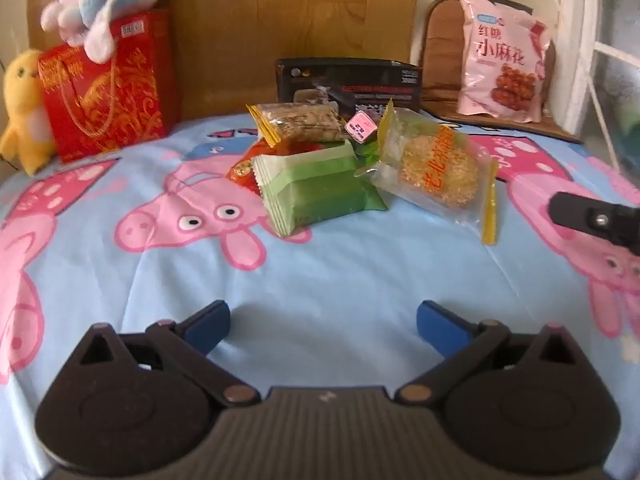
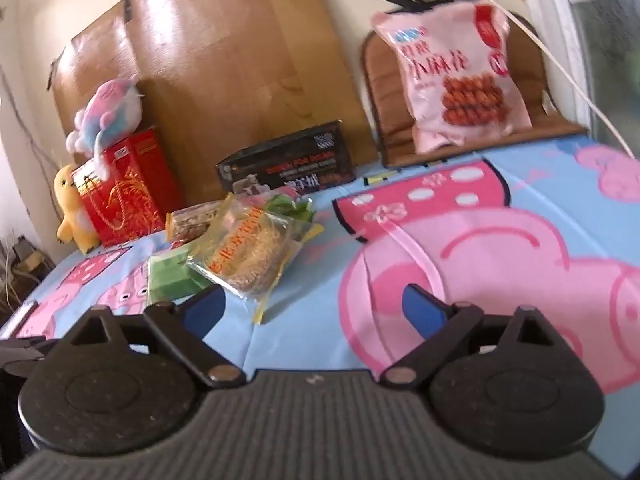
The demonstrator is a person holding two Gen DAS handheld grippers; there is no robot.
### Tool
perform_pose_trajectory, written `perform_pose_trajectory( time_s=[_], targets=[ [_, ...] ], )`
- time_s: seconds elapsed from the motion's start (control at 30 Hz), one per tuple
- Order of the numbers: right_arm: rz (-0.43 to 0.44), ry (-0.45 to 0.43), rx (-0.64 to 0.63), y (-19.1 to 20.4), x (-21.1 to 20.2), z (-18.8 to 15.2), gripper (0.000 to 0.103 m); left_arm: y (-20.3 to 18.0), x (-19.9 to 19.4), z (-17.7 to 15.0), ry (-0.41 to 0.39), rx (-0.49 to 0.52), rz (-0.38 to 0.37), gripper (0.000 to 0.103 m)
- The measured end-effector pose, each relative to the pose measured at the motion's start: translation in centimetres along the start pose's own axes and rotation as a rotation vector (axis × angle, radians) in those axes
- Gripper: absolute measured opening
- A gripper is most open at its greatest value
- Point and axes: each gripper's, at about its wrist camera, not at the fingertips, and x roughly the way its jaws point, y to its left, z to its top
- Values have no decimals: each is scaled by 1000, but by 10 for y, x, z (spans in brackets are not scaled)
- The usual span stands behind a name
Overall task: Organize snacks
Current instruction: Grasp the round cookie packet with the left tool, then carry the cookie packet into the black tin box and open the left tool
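Note:
A pile of snack packets lies mid-bed on the cartoon-pig sheet (image 1: 320, 276): a green packet (image 1: 316, 190), a clear packet with a round sesame cake (image 1: 438, 168), a brown bar in a clear wrapper (image 1: 298, 122), a small pink packet (image 1: 361, 128) and a red packet (image 1: 244, 172) underneath. My left gripper (image 1: 323, 326) is open and empty, short of the pile. My right gripper (image 2: 311, 310) is open and empty, just right of the sesame cake packet (image 2: 250, 254) and green packet (image 2: 172, 276). Part of the right gripper shows at the right edge of the left wrist view.
A black box (image 1: 348, 84) stands behind the pile against the wooden headboard (image 1: 260, 20). A red gift bag (image 1: 108, 88) with plush toys (image 1: 104, 0) stands at far left. A large pink snack bag (image 1: 502, 64) leans on a brown cushion (image 1: 440, 60) at far right.

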Motion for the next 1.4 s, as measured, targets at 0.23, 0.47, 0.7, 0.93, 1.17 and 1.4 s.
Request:
perform_pose_trajectory(
  time_s=[0.23, 0.47, 0.7, 0.93, 1.17, 1.4],
  targets=[
    [74, 75, -81, -1, 25, 20, 74, 36, -20, 42, -108, -83, -138, 83],
    [143, 176, -125, 8, 43, 17, 68, 16, 18, 111, -114, 24, -362, 76],
    [163, 250, -270, 27, 70, 23, 56, -20, 57, 99, 72, 116, -349, 36],
    [214, 189, -269, 22, 56, 41, 47, -24, 22, 116, 12, 84, -359, 35],
    [235, 61, -311, 27, 72, 110, 47, -17, 27, 199, -142, 97, -305, 36],
    [241, 74, -333, 38, 189, 176, 47, 15, 118, 279, -134, -24, -233, 37]
  ],
)
